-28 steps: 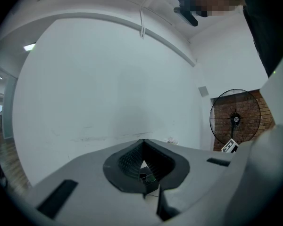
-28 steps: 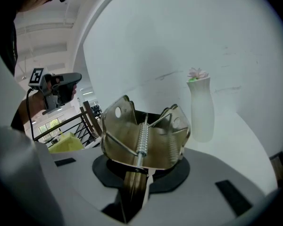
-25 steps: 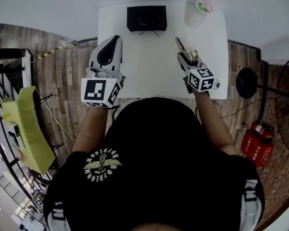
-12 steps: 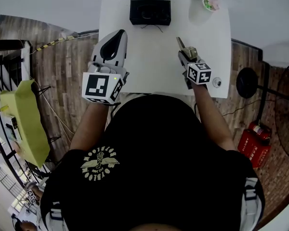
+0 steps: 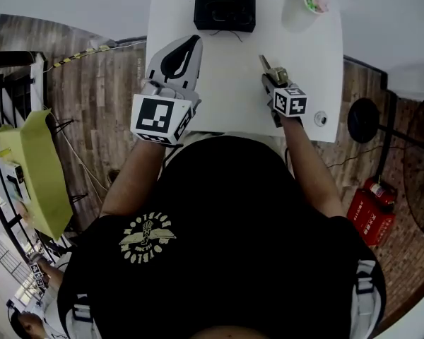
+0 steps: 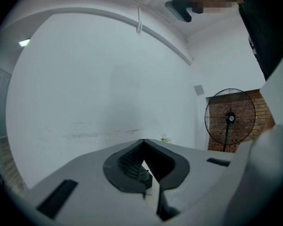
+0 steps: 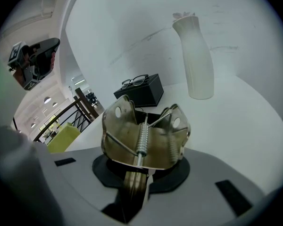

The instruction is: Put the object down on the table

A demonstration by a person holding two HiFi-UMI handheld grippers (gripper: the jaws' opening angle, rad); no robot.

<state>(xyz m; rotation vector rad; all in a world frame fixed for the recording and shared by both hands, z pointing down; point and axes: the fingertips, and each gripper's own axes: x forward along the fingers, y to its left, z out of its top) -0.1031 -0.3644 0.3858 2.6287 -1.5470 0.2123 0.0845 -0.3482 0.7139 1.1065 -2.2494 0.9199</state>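
A brass-coloured metal spring clip [image 7: 144, 135] stands up between the jaws of my right gripper [image 7: 137, 178], which is shut on its lower end. In the head view this gripper [image 5: 270, 70] hangs over the right half of the white table [image 5: 226, 83], with the clip [image 5: 280, 75] at its front. Whether the clip touches the tabletop I cannot tell. My left gripper [image 5: 192, 42] is over the table's left part. Its jaws meet at the tips with nothing between them, as the left gripper view shows [image 6: 144, 142].
A black box with a pair of glasses on it [image 5: 225, 11] [image 7: 139, 91] sits at the table's far edge. A tall white vase [image 5: 297, 9] [image 7: 195, 60] stands at the far right corner. A floor fan [image 5: 420, 154] and a red box [image 5: 371, 214] are on the floor to the right.
My right gripper has sunk towards the table with the clip still in it. The left gripper has hardly moved.
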